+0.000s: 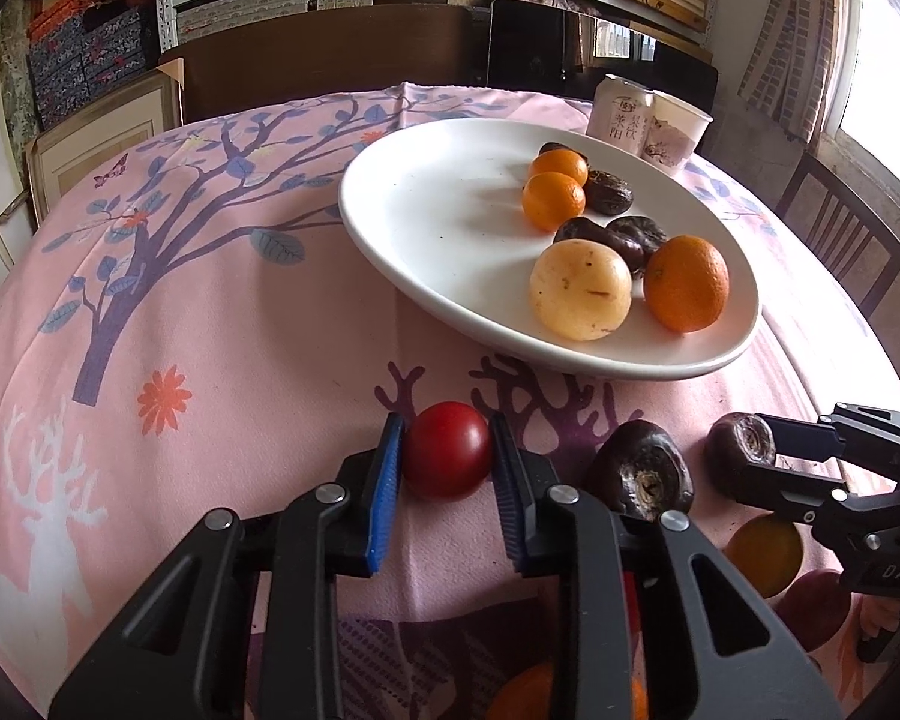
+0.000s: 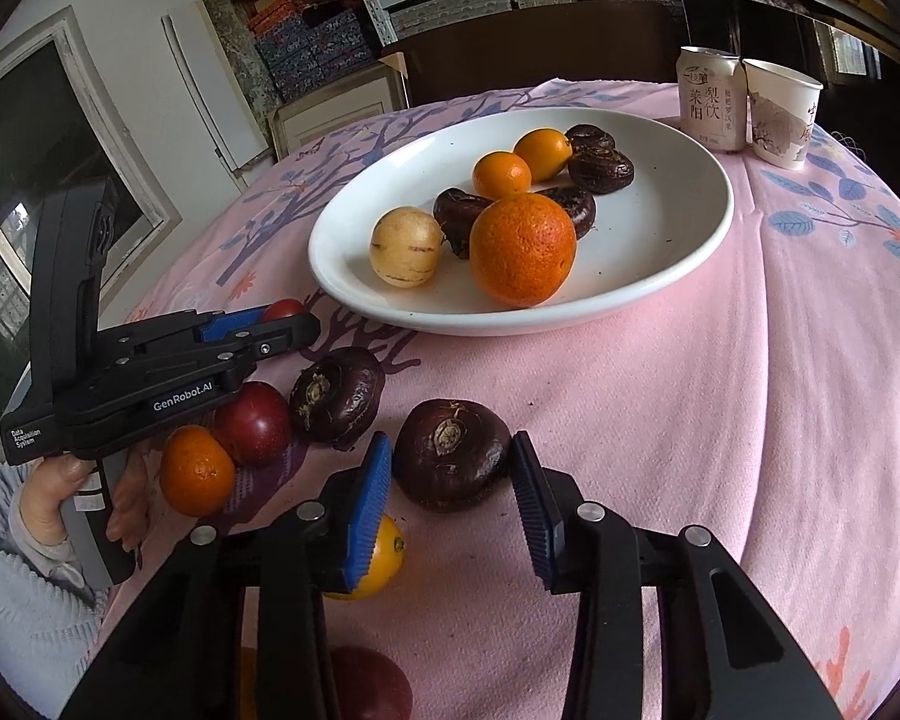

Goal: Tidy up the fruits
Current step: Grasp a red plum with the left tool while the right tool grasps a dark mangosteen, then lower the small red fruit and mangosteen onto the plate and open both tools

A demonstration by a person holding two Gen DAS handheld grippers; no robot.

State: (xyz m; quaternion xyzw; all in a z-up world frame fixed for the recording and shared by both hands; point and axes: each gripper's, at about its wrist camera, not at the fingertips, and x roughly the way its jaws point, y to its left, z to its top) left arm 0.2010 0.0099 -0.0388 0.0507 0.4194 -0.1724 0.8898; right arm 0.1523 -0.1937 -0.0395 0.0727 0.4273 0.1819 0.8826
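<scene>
In the left wrist view my left gripper (image 1: 447,427) is shut on a small red tomato (image 1: 447,456) that rests on the pink cloth, with a blue pad pressed to each side. My right gripper (image 2: 450,443) is shut on a dark brown water chestnut (image 2: 453,453), also on the cloth. From the left wrist view that chestnut (image 1: 738,447) sits between the black fingers at the right. Behind both lies a white oval plate (image 2: 660,240) with oranges, a pale yellow fruit (image 2: 406,247) and several dark chestnuts.
A second chestnut (image 2: 336,393), a dark red fruit (image 2: 252,423), an orange (image 2: 197,471) and a yellow-orange fruit (image 2: 384,558) lie loose near the grippers. A drink can (image 2: 711,99) and paper cup (image 2: 780,120) stand beyond the plate. A wooden chair (image 1: 840,240) is off the table's right.
</scene>
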